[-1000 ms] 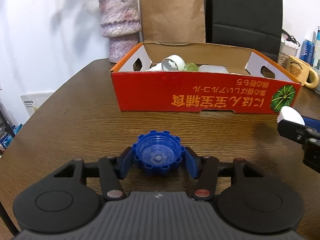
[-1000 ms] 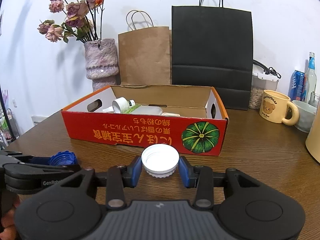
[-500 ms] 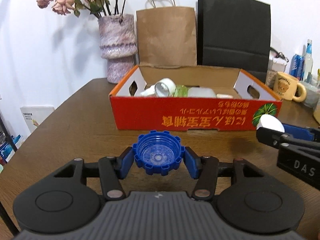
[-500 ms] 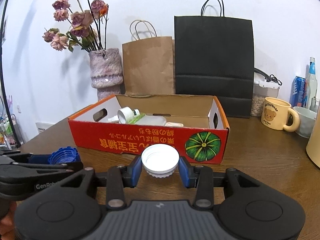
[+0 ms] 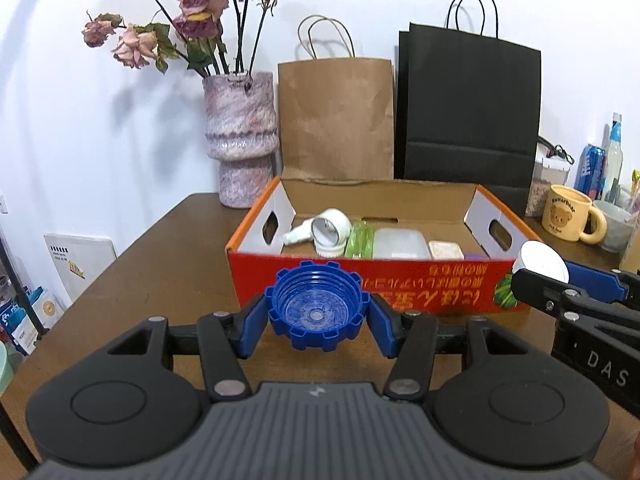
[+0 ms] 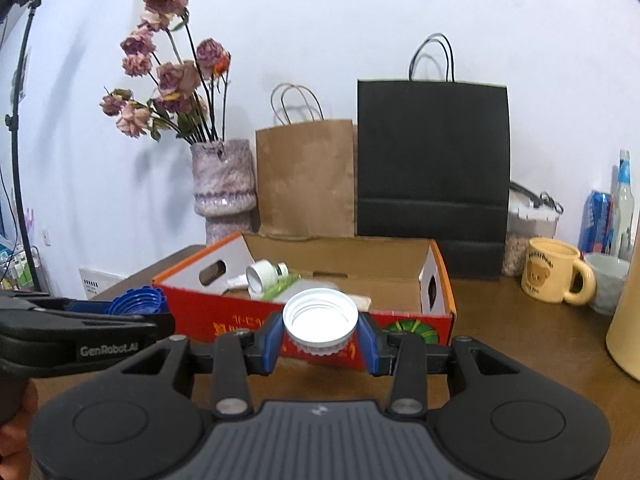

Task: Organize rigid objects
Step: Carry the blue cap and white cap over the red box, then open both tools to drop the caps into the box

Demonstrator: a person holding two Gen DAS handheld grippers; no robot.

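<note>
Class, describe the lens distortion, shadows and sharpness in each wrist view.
Left wrist view: fisheye bends the wooden table edge; the vase throws a soft wall shadow; the blue cap is sharp. Right wrist view: dark rounded corners; white cap crisp, bear mug softer.

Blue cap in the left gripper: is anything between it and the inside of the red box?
Only the box's near wall. The blue cap, clamped in the left gripper, sits in front of it, roughly level with the rim. Inside, a white bottle and clear containers line the near side; the back looks open.
</note>
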